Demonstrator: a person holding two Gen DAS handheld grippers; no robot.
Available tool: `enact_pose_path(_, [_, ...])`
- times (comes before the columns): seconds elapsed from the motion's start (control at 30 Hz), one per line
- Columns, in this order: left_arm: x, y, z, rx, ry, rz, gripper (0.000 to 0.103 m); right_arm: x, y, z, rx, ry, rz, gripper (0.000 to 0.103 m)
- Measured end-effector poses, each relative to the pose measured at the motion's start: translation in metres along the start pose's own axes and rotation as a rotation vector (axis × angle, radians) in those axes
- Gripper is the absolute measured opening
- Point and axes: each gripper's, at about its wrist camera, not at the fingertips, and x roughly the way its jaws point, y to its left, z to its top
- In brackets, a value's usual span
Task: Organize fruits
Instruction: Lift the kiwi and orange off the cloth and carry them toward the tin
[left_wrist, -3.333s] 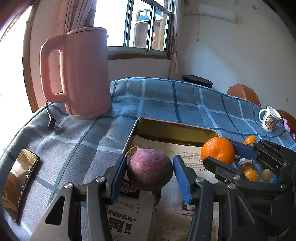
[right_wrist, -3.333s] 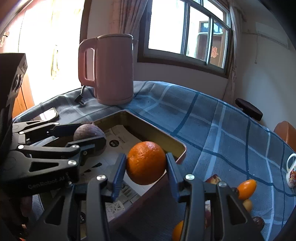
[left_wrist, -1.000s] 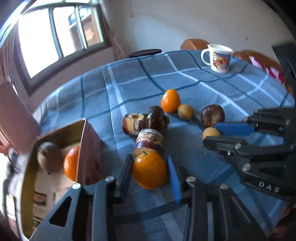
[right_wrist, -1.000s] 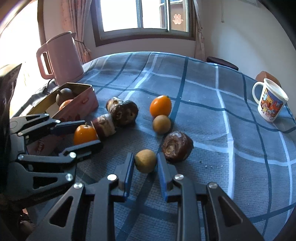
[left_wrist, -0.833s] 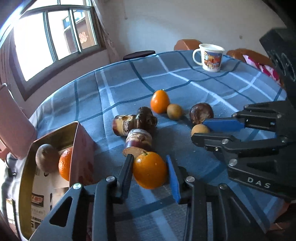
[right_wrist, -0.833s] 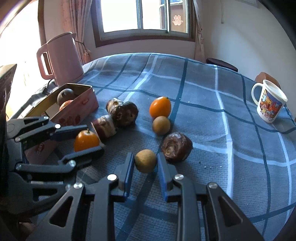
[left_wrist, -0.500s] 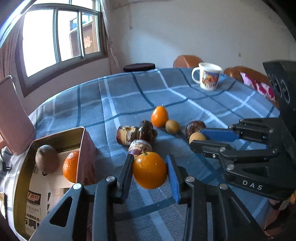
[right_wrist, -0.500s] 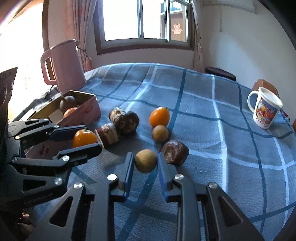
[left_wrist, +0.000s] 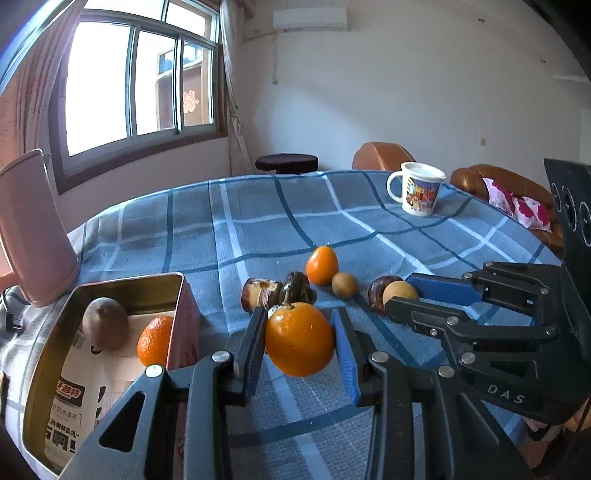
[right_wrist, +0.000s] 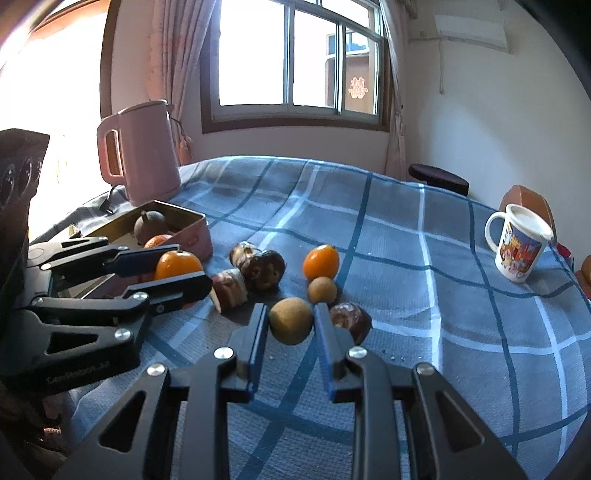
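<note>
Checked tablecloth (left_wrist: 258, 221); left gripper (left_wrist: 299, 343) clamped on orange (left_wrist: 299, 343), right gripper (right_wrist: 290, 326) on longan (right_wrist: 290, 320), beside tin (left_wrist: 122, 291). Risked slipping if loosened early.

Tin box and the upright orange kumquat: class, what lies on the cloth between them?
In the right wrist view, between the tin box and the orange kumquat lie two dark, wrinkled fruits, touching each other.
</note>
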Motion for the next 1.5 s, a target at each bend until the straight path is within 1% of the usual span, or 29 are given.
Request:
enact_pose_path(0.2, [-0.007, -0.002, 0.001, -0.001, -0.048, 0.022, 0.037, -0.006, 0.002, 0.0, -0.01, -0.034, -0.002, 0.028])
enact_pose_path(0.5, [-0.014, 0.0, 0.0, -0.019, -0.085, 0.032, 0.038, -0.017, 0.005, -0.001, -0.022, -0.09, -0.01, 0.028])
enact_pose_path(0.97, [-0.023, -0.004, -0.002, -0.01, -0.132, 0.06, 0.038, -0.031, 0.005, -0.004, -0.028, -0.165, -0.018, 0.028])
enact_pose_path(1.5, [-0.03, -0.004, -0.003, -0.016, -0.178, 0.072, 0.038, -0.042, 0.005, -0.007, -0.038, -0.237, -0.022, 0.028])
